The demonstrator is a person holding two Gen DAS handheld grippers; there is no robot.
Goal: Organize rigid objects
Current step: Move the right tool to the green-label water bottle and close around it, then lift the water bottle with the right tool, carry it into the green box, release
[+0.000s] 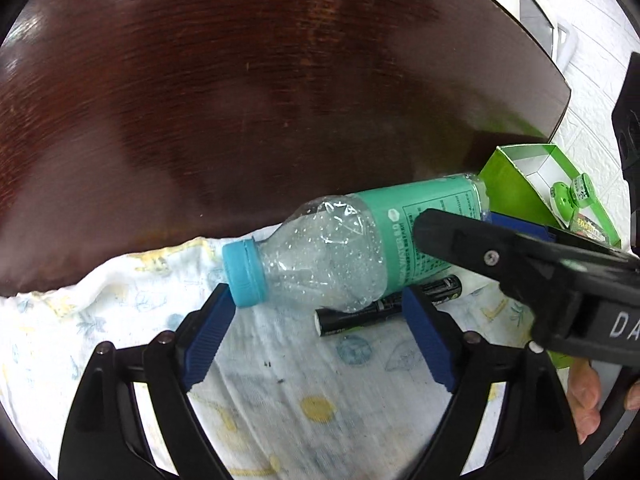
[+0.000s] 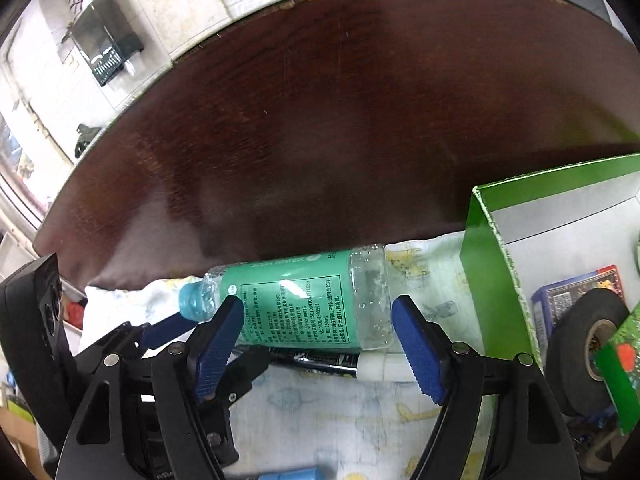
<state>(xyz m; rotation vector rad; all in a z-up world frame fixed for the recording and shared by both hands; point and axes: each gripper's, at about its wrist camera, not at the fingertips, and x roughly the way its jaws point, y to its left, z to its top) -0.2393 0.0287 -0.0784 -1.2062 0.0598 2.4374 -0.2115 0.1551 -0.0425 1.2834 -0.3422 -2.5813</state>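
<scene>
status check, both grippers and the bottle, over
Left gripper open, right gripper open, both straddling the water bottle. Bottle lying flat on the cloth, not gripped. Black marker beneath it; green box alongside.

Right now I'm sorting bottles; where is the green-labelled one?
The plastic bottle lies on its side on the patterned cloth, left of the green box, with a black marker just in front of it.

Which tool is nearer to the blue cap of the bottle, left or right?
Left. The left tool flanks the neck beside the blue cap; the right tool straddles the bottle's base end.
</scene>
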